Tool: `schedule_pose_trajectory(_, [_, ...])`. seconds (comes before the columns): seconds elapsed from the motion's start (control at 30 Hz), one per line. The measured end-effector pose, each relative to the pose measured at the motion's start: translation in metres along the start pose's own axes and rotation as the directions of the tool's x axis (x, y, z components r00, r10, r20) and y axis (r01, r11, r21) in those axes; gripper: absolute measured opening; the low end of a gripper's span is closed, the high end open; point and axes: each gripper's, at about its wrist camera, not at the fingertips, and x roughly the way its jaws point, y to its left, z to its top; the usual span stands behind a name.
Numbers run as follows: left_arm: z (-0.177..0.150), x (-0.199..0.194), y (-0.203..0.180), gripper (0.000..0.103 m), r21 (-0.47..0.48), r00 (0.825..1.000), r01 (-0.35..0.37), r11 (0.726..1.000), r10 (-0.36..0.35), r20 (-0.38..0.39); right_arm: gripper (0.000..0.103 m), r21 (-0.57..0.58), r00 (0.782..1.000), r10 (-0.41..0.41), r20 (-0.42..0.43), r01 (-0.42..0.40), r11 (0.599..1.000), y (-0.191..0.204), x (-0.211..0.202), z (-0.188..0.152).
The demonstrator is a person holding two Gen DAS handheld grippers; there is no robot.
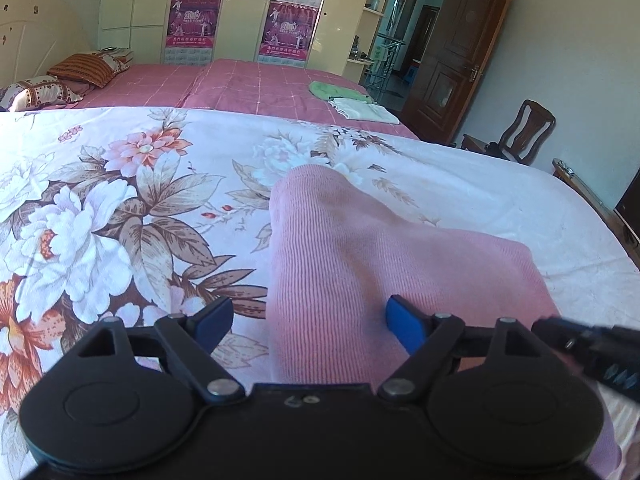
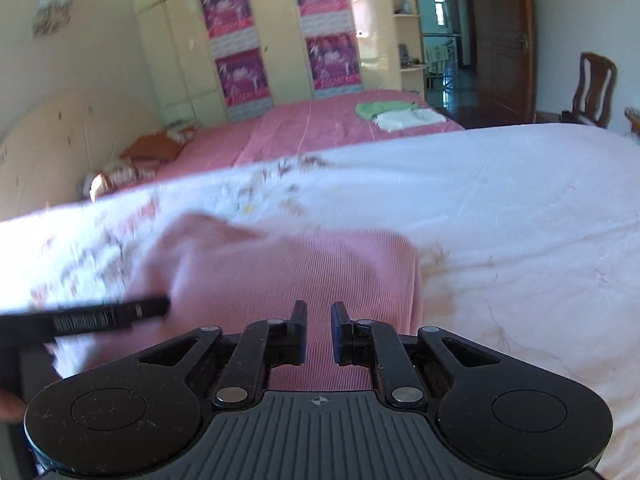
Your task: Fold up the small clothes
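A pink ribbed garment (image 1: 340, 240) lies on the floral quilt (image 1: 120, 200), its upper part humped and creased. My left gripper (image 1: 309, 318) hangs just over the garment's near left part. Its jaws are wide open: the left pad is over the quilt, the right pad over the cloth, and nothing is pinched. In the right wrist view the same garment (image 2: 280, 264) spreads ahead. My right gripper (image 2: 319, 316) is over its near edge, jaws nearly together, with only a thin slit and no cloth visibly between them. Each gripper's black finger shows at the edge of the other's view.
Behind the quilt lies a pink checked bed cover (image 1: 240, 80) with a folded green cloth (image 1: 340, 90) and a white one (image 1: 364, 110). Pillows (image 1: 88, 66) sit at the far left. A wardrobe (image 1: 240, 12), an open door (image 1: 452, 52) and a wooden chair (image 1: 524, 132) stand beyond.
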Motion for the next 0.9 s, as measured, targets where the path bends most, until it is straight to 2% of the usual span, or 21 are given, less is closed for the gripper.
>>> schedule_pose_trajectory(0.03, [-0.001,0.0,0.0,0.082,0.006,1.0,0.003,1.0,-0.003,-0.002,0.011,-0.03,0.999,-0.046,-0.013,0.046,0.999,0.0,0.006,-0.007])
schedule_pose_trajectory(0.1, [-0.003,0.002,0.0,0.085,0.018,1.0,0.003,1.0,-0.003,-0.006,0.011,-0.031,0.997,-0.077,-0.007,0.077,0.997,-0.01,0.014,-0.018])
schedule_pose_trajectory(0.23, [-0.002,0.001,-0.001,0.085,0.028,1.0,-0.007,1.0,0.008,-0.011,0.011,-0.005,0.998,-0.065,-0.018,0.065,0.998,-0.013,0.018,-0.016])
schedule_pose_trajectory(0.27, [0.0,-0.003,-0.002,0.082,0.032,1.0,-0.011,0.999,0.011,-0.005,0.011,-0.006,0.998,-0.062,-0.023,0.062,0.998,-0.012,0.016,-0.014])
schedule_pose_trajectory(0.37, [0.008,-0.022,-0.003,0.081,0.04,0.998,-0.007,0.999,0.004,0.07,0.011,0.039,1.0,-0.014,-0.005,0.014,0.999,-0.015,0.004,-0.003])
schedule_pose_trajectory(0.43, [0.015,-0.025,-0.008,0.081,0.056,0.996,-0.005,0.998,0.0,0.091,0.011,0.065,1.0,0.003,0.026,-0.005,0.998,-0.016,-0.001,0.009])
schedule_pose_trajectory(0.67, [0.034,0.005,-0.024,0.08,0.084,0.999,-0.004,0.996,0.0,0.052,0.012,0.086,0.999,0.015,0.04,-0.018,0.996,-0.006,0.028,0.047])
schedule_pose_trajectory(0.73, [0.035,0.017,-0.026,0.077,0.093,1.0,-0.01,0.996,0.007,0.029,0.012,0.096,0.999,0.013,0.03,-0.016,0.995,-0.007,0.04,0.049])
schedule_pose_trajectory(0.83, [0.034,0.032,-0.026,0.079,0.111,0.999,-0.035,0.993,0.035,0.009,0.012,0.071,1.0,-0.023,0.009,0.022,0.997,-0.008,0.06,0.049])
schedule_pose_trajectory(0.9, [0.034,0.039,-0.021,0.081,0.083,1.0,-0.029,0.996,0.03,-0.007,0.012,0.05,0.999,-0.048,-0.01,0.049,0.998,-0.014,0.075,0.042])
